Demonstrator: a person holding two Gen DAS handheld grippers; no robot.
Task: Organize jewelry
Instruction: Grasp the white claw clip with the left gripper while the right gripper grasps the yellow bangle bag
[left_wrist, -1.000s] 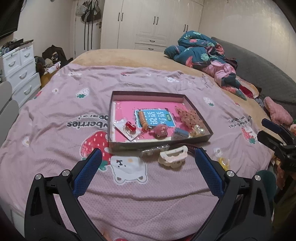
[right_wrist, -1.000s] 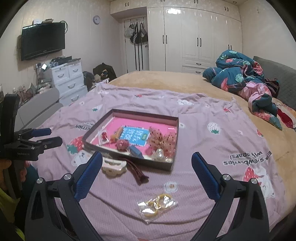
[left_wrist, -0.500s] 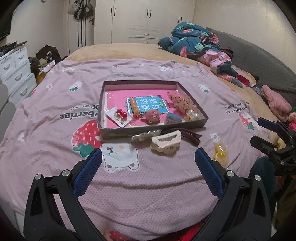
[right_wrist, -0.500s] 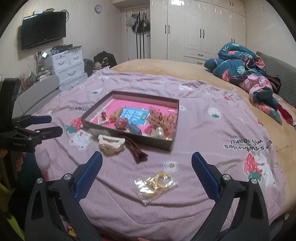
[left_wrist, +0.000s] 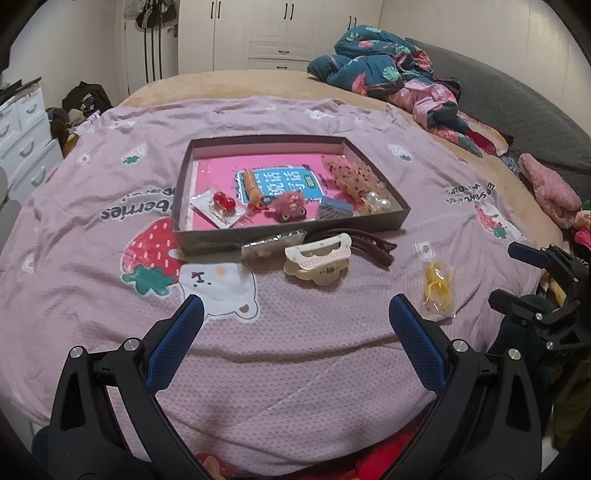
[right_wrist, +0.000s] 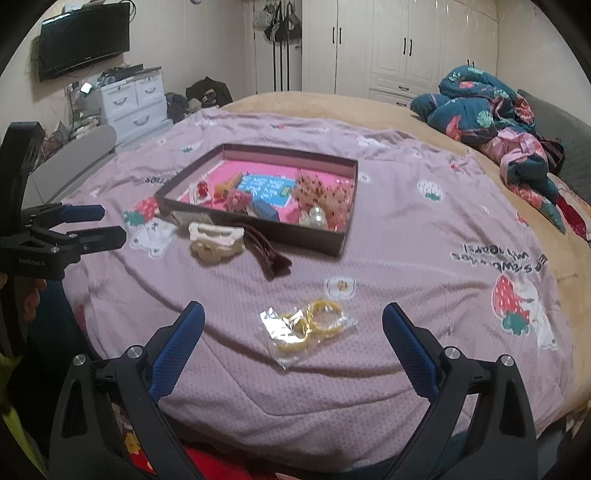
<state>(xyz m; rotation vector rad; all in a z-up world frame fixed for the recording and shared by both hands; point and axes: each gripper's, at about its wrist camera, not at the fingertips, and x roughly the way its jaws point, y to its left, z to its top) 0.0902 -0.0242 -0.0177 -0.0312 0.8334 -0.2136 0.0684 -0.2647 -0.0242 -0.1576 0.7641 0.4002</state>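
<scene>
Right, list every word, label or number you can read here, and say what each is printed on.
"berries", upside down: bedspread, beside the printed strawberry.
"Strawberries", upside down, with smaller words too blurred to read: bedspread, right side.
"GenRobot AI", faint: body of the left gripper.
Large white Chinese characters on the blue card in the tray: too blurred to read reliably.
No numbers legible.

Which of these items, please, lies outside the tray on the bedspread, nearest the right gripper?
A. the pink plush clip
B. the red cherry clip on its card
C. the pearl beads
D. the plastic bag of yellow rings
D: the plastic bag of yellow rings lies on the bedspread just ahead of the open right gripper, while the other three sit inside the tray.
</scene>
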